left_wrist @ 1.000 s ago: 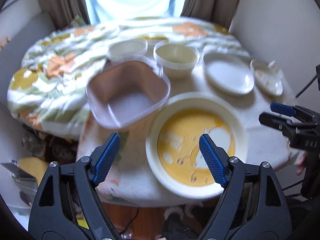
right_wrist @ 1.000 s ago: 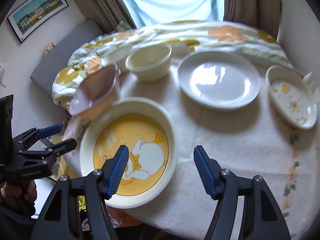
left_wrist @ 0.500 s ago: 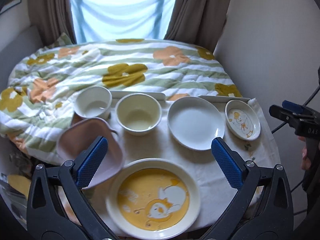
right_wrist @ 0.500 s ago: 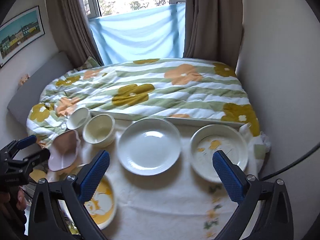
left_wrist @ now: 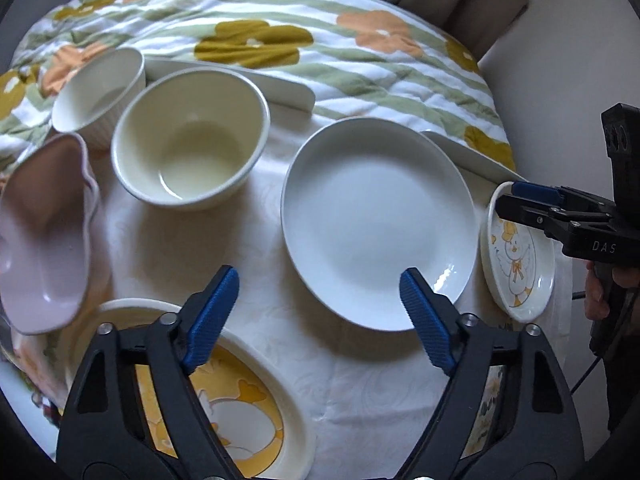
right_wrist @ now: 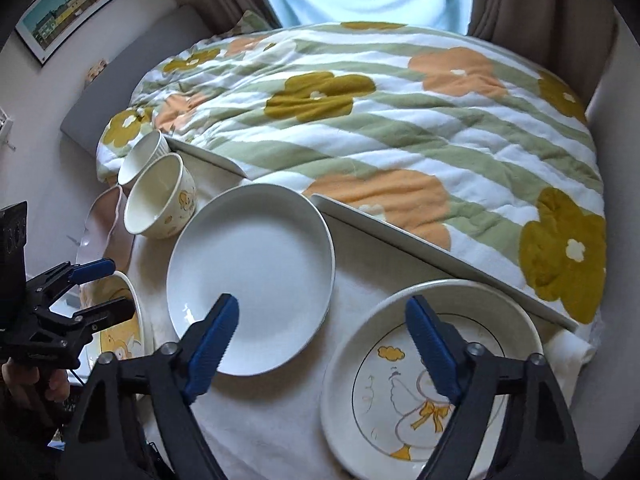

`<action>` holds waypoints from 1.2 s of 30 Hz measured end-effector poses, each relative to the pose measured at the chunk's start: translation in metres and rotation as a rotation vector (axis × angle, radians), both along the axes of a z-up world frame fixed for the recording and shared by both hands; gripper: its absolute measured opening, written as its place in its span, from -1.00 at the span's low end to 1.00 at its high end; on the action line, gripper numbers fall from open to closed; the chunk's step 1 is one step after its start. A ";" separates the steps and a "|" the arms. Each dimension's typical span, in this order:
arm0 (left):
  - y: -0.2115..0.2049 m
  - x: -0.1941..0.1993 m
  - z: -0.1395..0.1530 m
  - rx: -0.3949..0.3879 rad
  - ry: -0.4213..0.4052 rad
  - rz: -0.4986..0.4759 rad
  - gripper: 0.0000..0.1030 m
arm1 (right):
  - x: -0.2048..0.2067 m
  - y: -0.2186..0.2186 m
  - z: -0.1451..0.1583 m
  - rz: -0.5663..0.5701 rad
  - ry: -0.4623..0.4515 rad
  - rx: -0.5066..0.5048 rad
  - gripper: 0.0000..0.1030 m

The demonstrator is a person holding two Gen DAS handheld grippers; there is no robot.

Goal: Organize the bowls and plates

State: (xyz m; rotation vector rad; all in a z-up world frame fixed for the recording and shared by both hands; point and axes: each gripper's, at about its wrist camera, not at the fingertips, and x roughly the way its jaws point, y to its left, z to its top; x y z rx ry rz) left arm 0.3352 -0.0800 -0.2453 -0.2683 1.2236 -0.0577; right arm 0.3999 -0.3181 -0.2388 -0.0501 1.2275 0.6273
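Several dishes sit on the white tablecloth. In the left wrist view these are a plain white plate (left_wrist: 376, 220), a cream bowl (left_wrist: 188, 144), a ribbed white bowl (left_wrist: 100, 92), a pink wavy bowl (left_wrist: 44, 232), a yellow duck plate (left_wrist: 224, 400) and a small duck plate (left_wrist: 520, 264). My left gripper (left_wrist: 320, 308) hovers between the yellow plate and the white plate, its jaws closing on nothing. My right gripper (right_wrist: 320, 340) hangs between the white plate (right_wrist: 252, 264) and the duck plate (right_wrist: 432, 380), also closing and empty. It also shows in the left wrist view as the right gripper (left_wrist: 532, 204) over the small duck plate.
A floral quilt (right_wrist: 380, 120) covers the bed behind the table. Two flat white boards (right_wrist: 420, 240) lie along the table's far edge. A wall stands close on the right and curtains hang behind. The left gripper (right_wrist: 100, 292) and a hand show at the left edge.
Both grippers dropped closer to the table and shifted right, from the yellow plate toward the white plate and small duck plate. Their jaws spread wide, then narrowed.
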 end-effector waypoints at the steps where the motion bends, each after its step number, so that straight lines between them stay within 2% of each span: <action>1: -0.001 0.003 -0.009 -0.007 0.019 0.013 0.32 | 0.005 0.004 -0.008 0.029 0.014 0.001 0.24; 3: -0.002 0.007 -0.023 -0.013 0.048 0.033 0.16 | 0.012 0.012 -0.022 0.081 0.028 -0.005 0.10; 6: -0.006 0.012 -0.038 -0.003 0.076 0.058 0.10 | 0.020 0.019 -0.035 0.135 0.037 -0.008 -0.11; 8: -0.007 0.013 -0.044 -0.004 0.083 0.068 -0.03 | 0.023 0.022 -0.041 0.158 0.049 -0.001 -0.34; 12: -0.007 0.014 -0.048 0.000 0.086 0.086 -0.28 | 0.026 0.025 -0.047 0.196 0.048 -0.010 -0.34; 13: -0.007 0.014 -0.049 0.005 0.085 0.091 -0.42 | 0.026 0.025 -0.048 0.204 0.045 -0.010 -0.38; 16: -0.006 0.014 -0.048 0.002 0.078 0.099 -0.59 | 0.027 0.026 -0.052 0.220 0.046 -0.008 -0.58; 18: -0.008 0.015 -0.047 0.010 0.076 0.099 -0.61 | 0.026 0.026 -0.054 0.222 0.038 -0.014 -0.67; 22: -0.011 0.016 -0.045 0.038 0.077 0.102 -0.61 | 0.027 0.024 -0.055 0.221 0.042 0.000 -0.68; 26: -0.020 0.019 -0.038 0.100 0.062 0.083 -0.61 | 0.028 0.023 -0.057 0.219 0.057 0.008 -0.67; 36: -0.018 0.017 -0.023 0.106 0.039 0.076 -0.61 | 0.023 0.020 -0.046 0.197 0.050 0.022 -0.67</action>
